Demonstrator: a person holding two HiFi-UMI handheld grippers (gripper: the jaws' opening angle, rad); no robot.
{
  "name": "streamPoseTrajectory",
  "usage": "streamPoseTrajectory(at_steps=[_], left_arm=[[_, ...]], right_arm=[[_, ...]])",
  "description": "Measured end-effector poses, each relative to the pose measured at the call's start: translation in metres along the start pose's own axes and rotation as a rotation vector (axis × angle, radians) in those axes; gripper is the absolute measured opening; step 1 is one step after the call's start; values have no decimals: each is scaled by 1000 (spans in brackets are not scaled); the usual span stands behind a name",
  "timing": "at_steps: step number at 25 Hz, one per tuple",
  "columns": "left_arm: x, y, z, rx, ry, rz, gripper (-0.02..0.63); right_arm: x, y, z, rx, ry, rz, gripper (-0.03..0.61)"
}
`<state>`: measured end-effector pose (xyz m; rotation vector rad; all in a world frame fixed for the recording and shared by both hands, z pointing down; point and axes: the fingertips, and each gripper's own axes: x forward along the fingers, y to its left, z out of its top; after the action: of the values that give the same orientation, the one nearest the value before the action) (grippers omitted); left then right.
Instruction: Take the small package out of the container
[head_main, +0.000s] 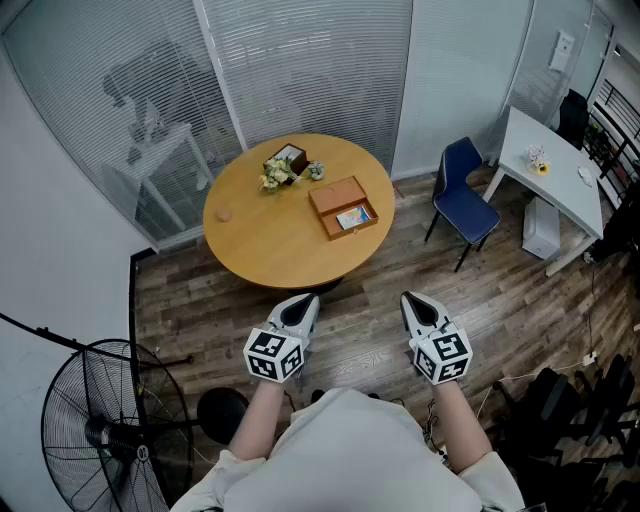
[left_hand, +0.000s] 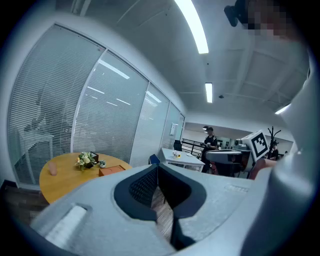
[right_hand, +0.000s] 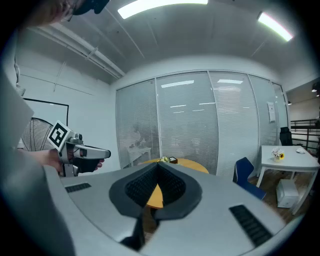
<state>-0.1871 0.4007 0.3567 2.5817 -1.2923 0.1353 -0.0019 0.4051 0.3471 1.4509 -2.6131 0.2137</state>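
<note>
An open orange-brown container (head_main: 343, 207) lies on the right part of the round wooden table (head_main: 260, 240). A small colourful package (head_main: 353, 218) rests inside it. My left gripper (head_main: 306, 300) and right gripper (head_main: 410, 298) hover over the floor short of the table's near edge, both pointing at it. Each has its jaws shut with nothing between them. In the left gripper view the shut left gripper (left_hand: 156, 167) faces the table (left_hand: 60, 172), and the container (left_hand: 111, 170) shows far off. The shut right gripper (right_hand: 157, 166) aims at the table (right_hand: 187, 163).
A flower bunch (head_main: 276, 175) and a dark box (head_main: 290, 157) stand at the table's back. A blue chair (head_main: 463, 195) and a white desk (head_main: 552, 165) are to the right. A floor fan (head_main: 100, 430) stands near left. Glass walls with blinds close the back. A person (left_hand: 208, 141) stands far off.
</note>
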Motion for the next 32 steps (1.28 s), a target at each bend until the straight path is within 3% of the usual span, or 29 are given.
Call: streamPoseTrajectory(at_steps=[14, 32], left_arm=[[6, -13, -8, -5, 18, -1, 20], [25, -55, -12, -11, -2, 41, 26]], right_arm=[[-4, 1, -1, -17, 0, 27, 3], [-27, -38, -19, -9, 23, 91, 3]])
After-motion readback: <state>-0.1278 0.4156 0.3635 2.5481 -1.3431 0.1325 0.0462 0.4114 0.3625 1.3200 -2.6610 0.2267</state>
